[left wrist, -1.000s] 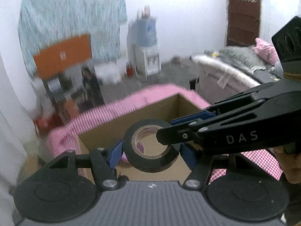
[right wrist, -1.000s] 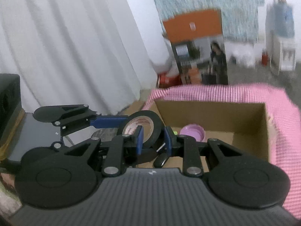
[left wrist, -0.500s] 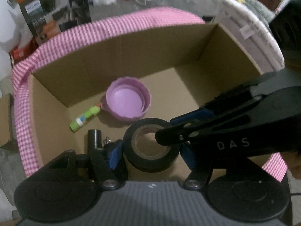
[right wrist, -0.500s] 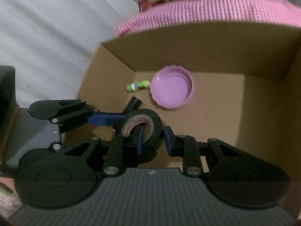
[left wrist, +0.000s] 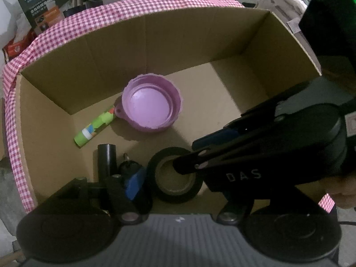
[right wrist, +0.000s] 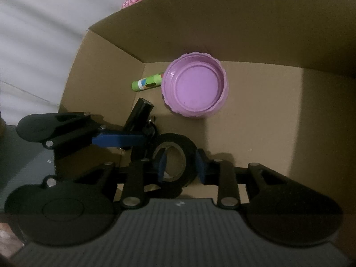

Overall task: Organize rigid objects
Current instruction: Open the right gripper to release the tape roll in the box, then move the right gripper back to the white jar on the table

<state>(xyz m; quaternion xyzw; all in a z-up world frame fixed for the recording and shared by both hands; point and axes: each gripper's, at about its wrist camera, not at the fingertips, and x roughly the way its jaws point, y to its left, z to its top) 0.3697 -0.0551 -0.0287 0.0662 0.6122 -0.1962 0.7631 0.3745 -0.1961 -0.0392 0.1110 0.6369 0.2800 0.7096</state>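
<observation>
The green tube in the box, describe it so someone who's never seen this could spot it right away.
Look inside the open cardboard box with pink checked cloth around it. On its floor lies a round purple lid; the green tube lies flat against the lid's edge. It is the only bright green thing there, with a white band.

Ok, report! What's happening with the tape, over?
Both grippers opening: left gripper astride tape roll, right gripper straddling its wall. Roll low in cardboard box. Black tube close beside; purple lid clear.
</observation>
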